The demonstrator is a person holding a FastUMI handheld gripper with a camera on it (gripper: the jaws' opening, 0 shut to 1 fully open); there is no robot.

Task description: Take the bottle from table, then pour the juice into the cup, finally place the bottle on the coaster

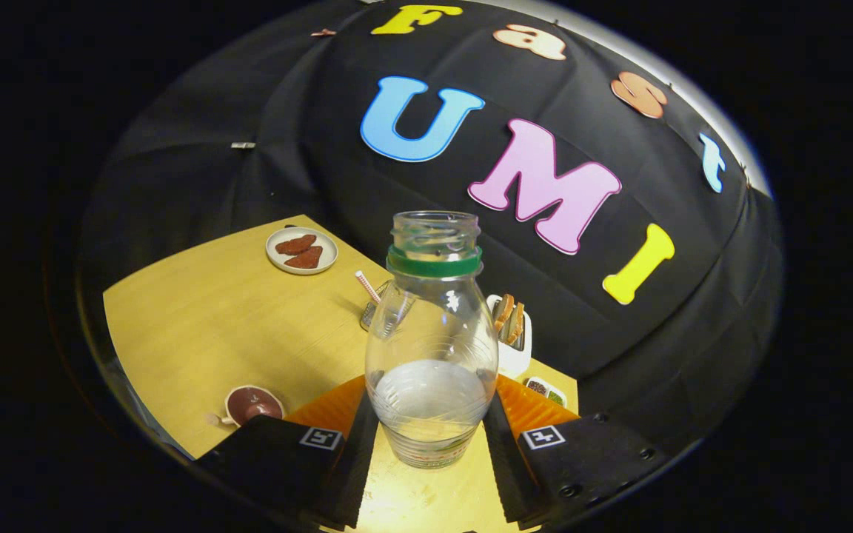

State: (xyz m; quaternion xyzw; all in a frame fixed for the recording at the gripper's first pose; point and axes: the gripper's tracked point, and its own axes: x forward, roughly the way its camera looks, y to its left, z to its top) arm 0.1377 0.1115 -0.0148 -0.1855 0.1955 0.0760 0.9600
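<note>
1. The gripper [430,426] has its two fingers [356,437] pinching a clear bottle [430,348] low on its body, one finger pressed to each side.
2. The bottle stands upright between the fingers. Its cap is off, the neck is open, and a green ring sits just under the threads. Pale liquid fills only the bottom part.
3. The bottle's base appears to sit a little above the wooden table [212,326], though whether it touches I cannot tell.
4. Just beyond the bottle, partly hidden behind it, is a glass cup with a striped straw [367,286] sticking out.
5. To the cup's right a white holder [513,333] carries slices of toast.
6. Well beyond the left finger sits a small plate [301,250] with two brown pieces on it.
7. Near the left finger rests a dark round saucer-like thing [253,404].
8. Each finger carries a small square black-and-white marker; no readable writing shows on the bottle.
</note>
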